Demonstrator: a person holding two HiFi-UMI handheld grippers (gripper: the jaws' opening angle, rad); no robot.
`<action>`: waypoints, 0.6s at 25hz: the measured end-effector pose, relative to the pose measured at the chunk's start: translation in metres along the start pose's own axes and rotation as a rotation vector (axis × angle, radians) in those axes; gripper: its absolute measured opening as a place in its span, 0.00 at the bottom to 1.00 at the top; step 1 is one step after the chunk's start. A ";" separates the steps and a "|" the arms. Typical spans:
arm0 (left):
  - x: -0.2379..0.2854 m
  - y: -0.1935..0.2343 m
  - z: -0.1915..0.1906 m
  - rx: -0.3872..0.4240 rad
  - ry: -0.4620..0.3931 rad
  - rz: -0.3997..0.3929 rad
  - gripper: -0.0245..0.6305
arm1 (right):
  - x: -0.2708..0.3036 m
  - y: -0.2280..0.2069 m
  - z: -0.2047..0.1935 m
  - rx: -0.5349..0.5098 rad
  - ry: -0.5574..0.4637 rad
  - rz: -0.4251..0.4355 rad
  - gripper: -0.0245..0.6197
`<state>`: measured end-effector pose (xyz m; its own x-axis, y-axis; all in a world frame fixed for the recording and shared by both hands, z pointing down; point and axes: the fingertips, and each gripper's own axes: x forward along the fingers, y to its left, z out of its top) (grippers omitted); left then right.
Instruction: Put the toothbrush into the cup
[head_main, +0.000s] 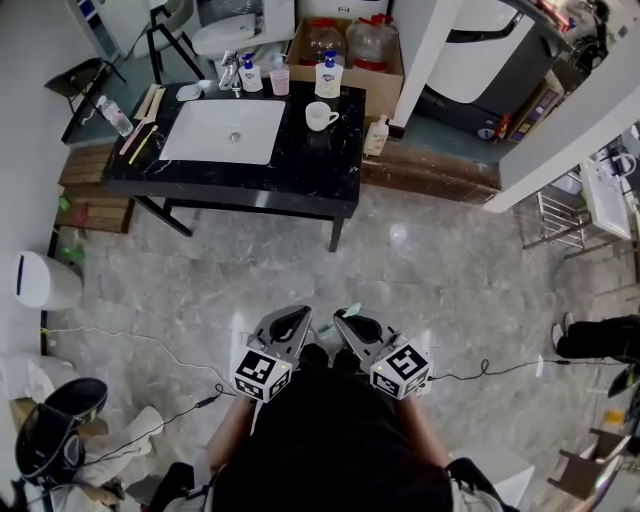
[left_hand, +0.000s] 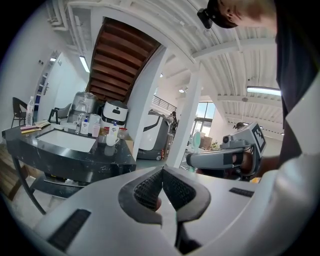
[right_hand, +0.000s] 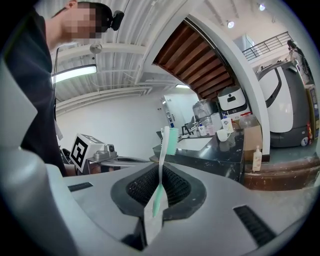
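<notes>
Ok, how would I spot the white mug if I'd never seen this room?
Look for the black table with the white sink. Right of the sink, in front of the bottles, stands the white mug. It alone has a handle.

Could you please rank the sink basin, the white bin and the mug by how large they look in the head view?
Largest to smallest:
1. sink basin
2. white bin
3. mug

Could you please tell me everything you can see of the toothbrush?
The toothbrush is slim and looks like plastic. Its handle is white towards the head and mint green lower down, and the head carries teal bristles. The right gripper clamps its handle, and the head juts out past the jaw tips, touching nothing else.
</notes>
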<state>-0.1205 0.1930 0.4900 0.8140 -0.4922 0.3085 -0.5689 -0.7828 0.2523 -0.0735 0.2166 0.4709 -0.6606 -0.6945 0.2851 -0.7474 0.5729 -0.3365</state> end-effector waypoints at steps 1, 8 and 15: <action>0.000 0.004 0.001 -0.002 0.002 -0.003 0.05 | 0.003 0.001 0.000 0.000 0.004 0.001 0.08; 0.009 0.017 -0.001 -0.023 0.020 -0.023 0.05 | 0.015 -0.010 0.001 0.014 0.023 -0.009 0.08; 0.028 0.040 0.012 -0.030 0.025 0.016 0.05 | 0.035 -0.035 0.016 0.023 0.021 0.020 0.08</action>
<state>-0.1185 0.1433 0.4973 0.8020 -0.4946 0.3350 -0.5852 -0.7630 0.2744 -0.0693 0.1657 0.4782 -0.6772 -0.6733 0.2968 -0.7322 0.5762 -0.3631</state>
